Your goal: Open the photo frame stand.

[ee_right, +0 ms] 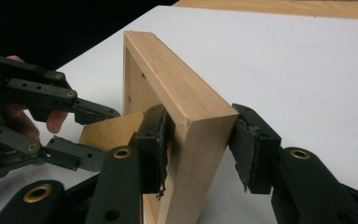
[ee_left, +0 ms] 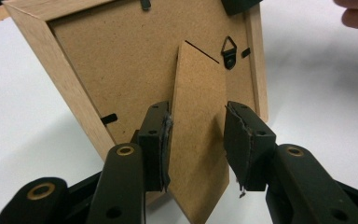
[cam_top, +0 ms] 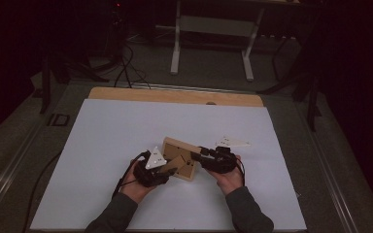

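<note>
A light wooden picture frame [cam_top: 177, 148] stands tilted on the white table top [cam_top: 107, 145], its brown fibreboard back [ee_left: 121, 60] facing the left gripper view. My left gripper [ee_left: 196, 140] has both pads against the edges of the frame's fold-out stand leg [ee_left: 200, 93], below a small black hanging hook [ee_left: 229, 51]. In the high view this gripper [cam_top: 171, 168] sits at the frame's near left. My right gripper [ee_right: 198, 140] clamps the frame's thick wooden side [ee_right: 191, 107], one pad inside and one outside. It reaches in from the frame's right [cam_top: 197, 154].
The table's wooden far edge [cam_top: 175, 95] shows beyond the white sheet. Past it stand a white metal stand [cam_top: 211, 29] and floor cables [cam_top: 126, 68]. A person's hands and dark sleeves [cam_top: 247, 213] come in from the bottom edge. White surface lies open on all sides of the frame.
</note>
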The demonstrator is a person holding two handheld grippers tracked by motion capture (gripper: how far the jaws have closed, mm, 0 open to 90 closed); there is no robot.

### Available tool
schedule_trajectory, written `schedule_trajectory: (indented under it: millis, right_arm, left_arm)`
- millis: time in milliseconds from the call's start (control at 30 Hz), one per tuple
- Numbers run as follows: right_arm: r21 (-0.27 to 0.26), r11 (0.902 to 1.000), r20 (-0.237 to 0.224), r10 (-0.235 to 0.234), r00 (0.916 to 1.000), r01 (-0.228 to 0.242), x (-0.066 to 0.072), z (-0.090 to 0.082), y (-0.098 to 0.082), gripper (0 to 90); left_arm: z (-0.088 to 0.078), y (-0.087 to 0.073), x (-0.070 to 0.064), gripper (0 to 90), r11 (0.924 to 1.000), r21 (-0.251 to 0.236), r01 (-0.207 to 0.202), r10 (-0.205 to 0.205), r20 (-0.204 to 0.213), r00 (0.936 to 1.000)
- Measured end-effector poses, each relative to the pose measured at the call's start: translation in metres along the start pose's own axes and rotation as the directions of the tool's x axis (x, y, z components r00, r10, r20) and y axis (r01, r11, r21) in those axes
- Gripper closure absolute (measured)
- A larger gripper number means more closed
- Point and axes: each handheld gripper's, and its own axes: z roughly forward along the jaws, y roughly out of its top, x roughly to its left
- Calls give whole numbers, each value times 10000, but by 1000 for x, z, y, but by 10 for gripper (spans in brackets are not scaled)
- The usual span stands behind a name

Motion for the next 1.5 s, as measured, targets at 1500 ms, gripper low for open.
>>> schedule_trajectory:
  millis: [1500]
  right_arm:
    - [-115,9720,894,-2327,9684,2346,38,-12,-11,595]
  left_arm:
    - [-4,-7,6,489,9994,-276,220,-214,213,9995]
